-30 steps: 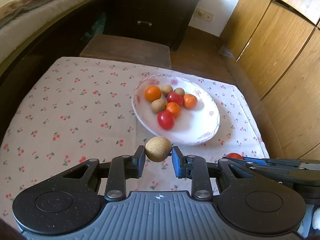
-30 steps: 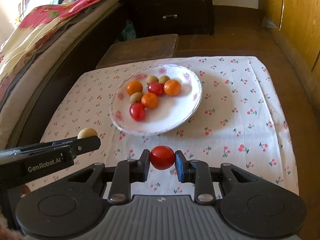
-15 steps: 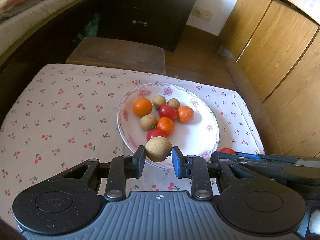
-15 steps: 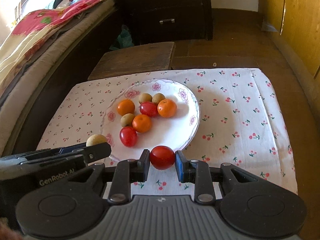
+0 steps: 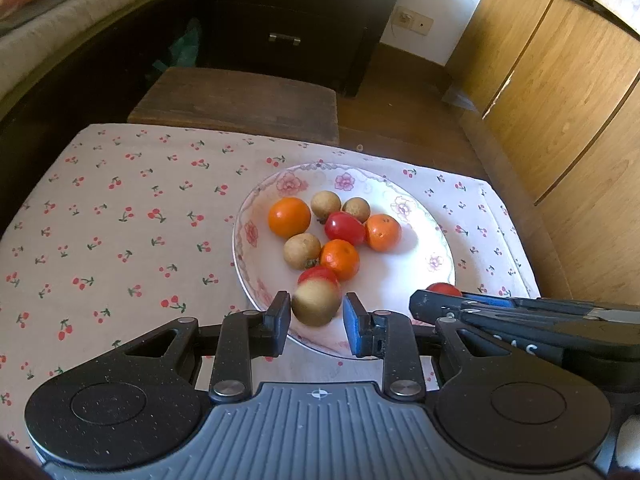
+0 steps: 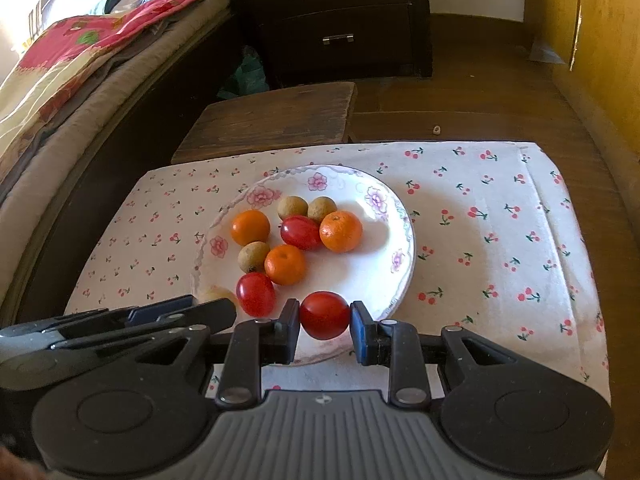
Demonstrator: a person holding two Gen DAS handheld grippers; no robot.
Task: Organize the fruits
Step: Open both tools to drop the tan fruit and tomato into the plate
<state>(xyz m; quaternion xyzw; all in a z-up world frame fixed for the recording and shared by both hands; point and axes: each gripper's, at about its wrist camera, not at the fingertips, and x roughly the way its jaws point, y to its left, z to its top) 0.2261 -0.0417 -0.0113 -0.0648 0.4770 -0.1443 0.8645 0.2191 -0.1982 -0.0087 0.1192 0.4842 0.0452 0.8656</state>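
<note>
Fruit crowding the left half of the plate (image 6: 402, 276)

Oranges (image 6: 341, 231), tomatoes (image 6: 256, 294) and longans (image 6: 253, 256) are blocking the left side; bare porcelain is lying open at right, and the cherry-print cloth (image 6: 500, 240) beyond is offering free passage.

I see a cherry-print tablecloth (image 6: 500, 216) over the work surface, with a dark wooden stool (image 6: 272, 120) just beyond its far edge. Behind that, a dark dresser (image 6: 340, 20) with two metal-handled drawers; bed with red patterned quilt (image 6: 80, 48) on my left, wooden wardrobe doors (image 5: 560, 100) right.
</note>
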